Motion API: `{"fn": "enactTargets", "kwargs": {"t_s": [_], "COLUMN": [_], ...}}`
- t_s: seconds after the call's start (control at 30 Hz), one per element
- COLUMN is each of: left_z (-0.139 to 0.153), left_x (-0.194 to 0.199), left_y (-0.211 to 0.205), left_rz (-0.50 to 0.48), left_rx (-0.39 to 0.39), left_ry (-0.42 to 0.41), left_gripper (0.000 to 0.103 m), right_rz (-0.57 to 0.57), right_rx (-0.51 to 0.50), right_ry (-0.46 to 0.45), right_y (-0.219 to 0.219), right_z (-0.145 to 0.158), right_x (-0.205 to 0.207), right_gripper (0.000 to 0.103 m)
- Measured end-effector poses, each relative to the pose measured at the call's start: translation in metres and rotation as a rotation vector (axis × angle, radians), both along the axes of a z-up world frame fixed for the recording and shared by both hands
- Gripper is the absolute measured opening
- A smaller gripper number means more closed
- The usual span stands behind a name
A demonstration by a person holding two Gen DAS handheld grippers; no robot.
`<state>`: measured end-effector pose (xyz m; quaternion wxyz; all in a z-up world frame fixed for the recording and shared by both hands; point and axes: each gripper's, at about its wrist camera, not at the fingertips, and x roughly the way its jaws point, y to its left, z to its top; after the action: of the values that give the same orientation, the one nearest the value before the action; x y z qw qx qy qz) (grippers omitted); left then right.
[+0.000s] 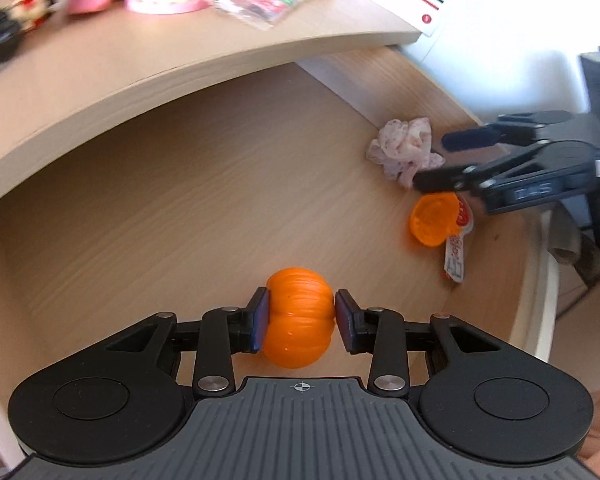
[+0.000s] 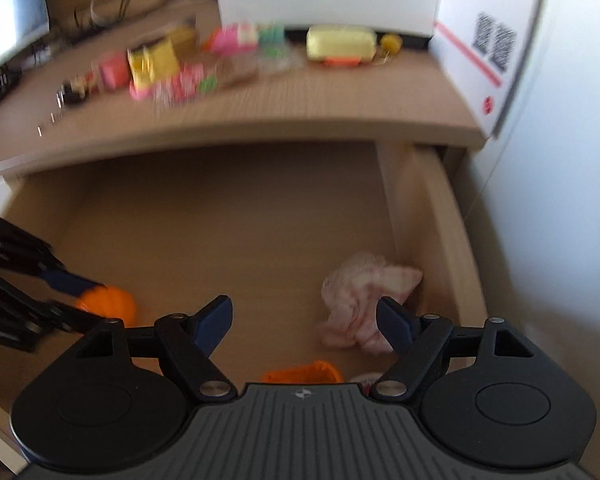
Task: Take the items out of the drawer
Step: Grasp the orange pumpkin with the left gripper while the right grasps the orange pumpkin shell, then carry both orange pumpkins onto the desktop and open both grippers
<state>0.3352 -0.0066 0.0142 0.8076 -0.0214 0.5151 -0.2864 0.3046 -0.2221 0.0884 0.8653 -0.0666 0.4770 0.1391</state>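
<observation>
Half-hidden orange cup (image 2: pixel 302 373) beneath right gripper (image 2: pixel 305 322).

The open wooden drawer (image 1: pixel 180 184) fills the middle of both views. A ribbed orange toy pumpkin (image 1: pixel 299 316) sits low at centre of the left wrist view, clamped between the left tool's (image 1: pixel 300 316) pads. A crumpled pink-and-white cloth (image 1: pixel 406 148) lies at right against the drawer's side wall. Below it lie an orange cup-like piece (image 1: pixel 434 218) on its side and a white-and-red sachet (image 1: pixel 456 252).
</observation>
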Motion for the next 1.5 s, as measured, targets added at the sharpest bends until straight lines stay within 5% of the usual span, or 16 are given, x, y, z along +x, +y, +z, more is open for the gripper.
{"fn": "enactTargets", "kwargs": {"t_s": [0.3, 0.43, 0.57, 0.63, 0.87, 1.03, 1.1, 1.2, 1.3, 1.4, 1.5], "left_z": [0.007, 0.006, 0.001, -0.002, -0.004, 0.018, 0.049, 0.116, 0.161, 0.165, 0.133], "left_x": [-0.004, -0.004, -0.004, -0.003, -0.011, -0.021, -0.023, -0.023, -0.007, 0.029, 0.068], "left_y": [0.001, 0.001, -0.005, -0.01, -0.019, -0.004, 0.013, 0.043, 0.065, 0.093, 0.122], "left_rz": [-0.036, -0.034, -0.033, -0.034, -0.046, -0.02, 0.036, 0.165, 0.274, 0.384, 0.488], "left_rx": [-0.074, -0.081, -0.076, -0.063, -0.013, -0.031, -0.049, -0.061, -0.014, -0.008, -0.042], "left_ry": [-0.018, -0.007, 0.003, 0.001, 0.002, -0.057, -0.131, -0.356, -0.494, -0.481, -0.38], "left_gripper": [0.039, 0.039, 0.039, 0.039, 0.039, 0.039, 0.039, 0.039, 0.04, 0.04, 0.04], "right_rz": [0.072, 0.129, 0.149, 0.165, 0.204, 0.234, 0.247, 0.263, 0.255, 0.217, 0.167], "right_rx": [-0.253, -0.344, -0.37, -0.374, -0.245, 0.013, 0.11, 0.228, 0.296, 0.313, 0.334], "right_ry": [0.307, 0.34, 0.366, 0.358, 0.229, 0.109, 0.015, -0.153, -0.31, -0.381, -0.366], "right_y": [0.044, 0.059, 0.061, 0.061, 0.063, 0.071, 0.072, 0.066, 0.057, 0.052, 0.041], "right_z": [-0.033, -0.043, -0.048, -0.047, -0.017, 0.017, 0.04, 0.085, 0.125, 0.146, 0.14], "right_x": [0.023, 0.02, 0.015, 0.009, -0.023, -0.041, -0.047, -0.048, -0.036, -0.005, 0.006], "right_gripper": [0.08, 0.077, 0.058, 0.058, 0.058, 0.058, 0.058, 0.058, 0.058, 0.058, 0.058]}}
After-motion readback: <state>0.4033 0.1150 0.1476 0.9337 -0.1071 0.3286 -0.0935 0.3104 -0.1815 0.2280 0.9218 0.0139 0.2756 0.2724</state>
